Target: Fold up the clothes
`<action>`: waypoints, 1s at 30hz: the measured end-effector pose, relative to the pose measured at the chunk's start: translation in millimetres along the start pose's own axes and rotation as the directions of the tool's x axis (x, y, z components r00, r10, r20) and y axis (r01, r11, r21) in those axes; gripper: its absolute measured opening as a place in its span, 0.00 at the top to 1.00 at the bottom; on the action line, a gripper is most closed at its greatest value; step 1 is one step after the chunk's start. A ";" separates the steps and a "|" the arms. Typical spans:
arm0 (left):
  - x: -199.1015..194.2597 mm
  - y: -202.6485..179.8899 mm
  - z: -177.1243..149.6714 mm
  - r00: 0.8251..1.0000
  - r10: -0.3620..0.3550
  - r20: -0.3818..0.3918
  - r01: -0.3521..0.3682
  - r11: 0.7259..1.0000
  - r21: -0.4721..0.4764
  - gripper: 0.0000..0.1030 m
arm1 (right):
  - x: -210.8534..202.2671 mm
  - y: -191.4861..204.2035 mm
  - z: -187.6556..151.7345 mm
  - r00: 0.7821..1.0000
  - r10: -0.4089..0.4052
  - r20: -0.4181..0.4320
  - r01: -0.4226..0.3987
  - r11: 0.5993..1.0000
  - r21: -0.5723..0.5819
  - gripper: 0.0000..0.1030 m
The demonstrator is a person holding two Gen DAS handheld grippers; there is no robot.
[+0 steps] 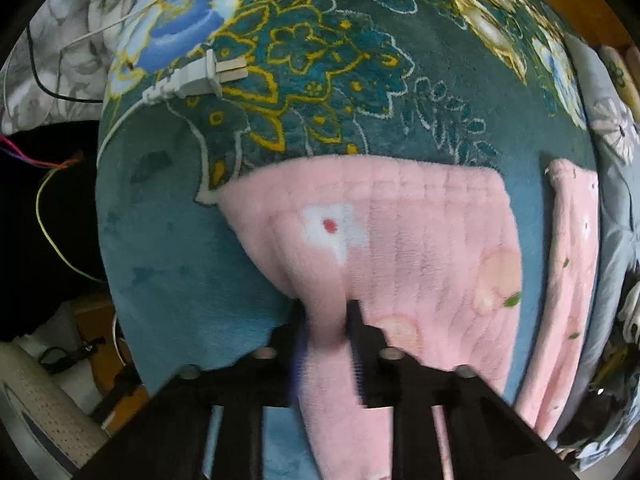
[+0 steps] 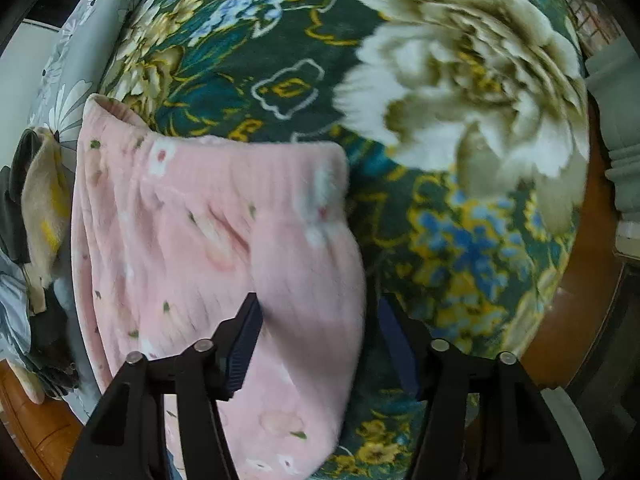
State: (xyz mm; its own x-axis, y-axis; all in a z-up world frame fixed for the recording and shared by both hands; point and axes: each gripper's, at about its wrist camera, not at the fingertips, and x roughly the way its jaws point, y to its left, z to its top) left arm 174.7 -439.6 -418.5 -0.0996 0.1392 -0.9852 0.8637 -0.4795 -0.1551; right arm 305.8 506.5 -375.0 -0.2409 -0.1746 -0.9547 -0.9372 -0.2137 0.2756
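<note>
While pink garment (image 1: 400, 240) is lying on blanket (image 1: 320, 92) | fold is being pinched by left gripper (image 1: 326, 308) | right gripper (image 2: 316, 316) is being held wide, fleece between fingers, ungripped

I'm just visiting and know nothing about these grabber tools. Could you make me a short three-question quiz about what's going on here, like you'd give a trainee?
1. True or false: the left gripper is pinched shut on the pink garment.
2. What lies loose on the blanket, beyond the garment in the left view? A) a spoon B) a white plug C) a shoe
3. Fill in: the right gripper has its jaws ____, with a fold of pink cloth between them.

Key:
1. True; its fingers squeeze a narrow fold.
2. B
3. Open; one finger touches the cloth, the other stands clear of it.
</note>
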 end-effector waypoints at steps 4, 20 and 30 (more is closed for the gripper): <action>-15.7 -9.5 -2.9 1.000 -0.015 0.019 0.015 1.000 0.020 0.91 | 0.2 6.3 5.8 0.999 -0.023 -0.033 0.022 0.999 -0.024 0.94; -89.7 -219.7 25.5 0.986 -0.166 -0.021 0.166 0.960 0.227 0.92 | -91.3 140.9 38.4 0.914 0.405 0.018 -0.396 0.902 -0.172 0.96; -15.8 -338.6 53.7 0.999 -0.039 -0.020 0.043 0.969 0.245 0.92 | -39.3 256.4 72.8 0.927 0.373 -0.020 -0.368 0.902 -0.227 0.96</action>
State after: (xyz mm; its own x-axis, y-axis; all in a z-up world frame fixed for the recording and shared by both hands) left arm -142.7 -325.9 -354.3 -0.1230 0.1752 -0.9768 0.7115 -0.6707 -0.2098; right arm 56.6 528.5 -275.1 -0.5683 -0.2613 -0.7802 -0.6990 -0.3470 0.6253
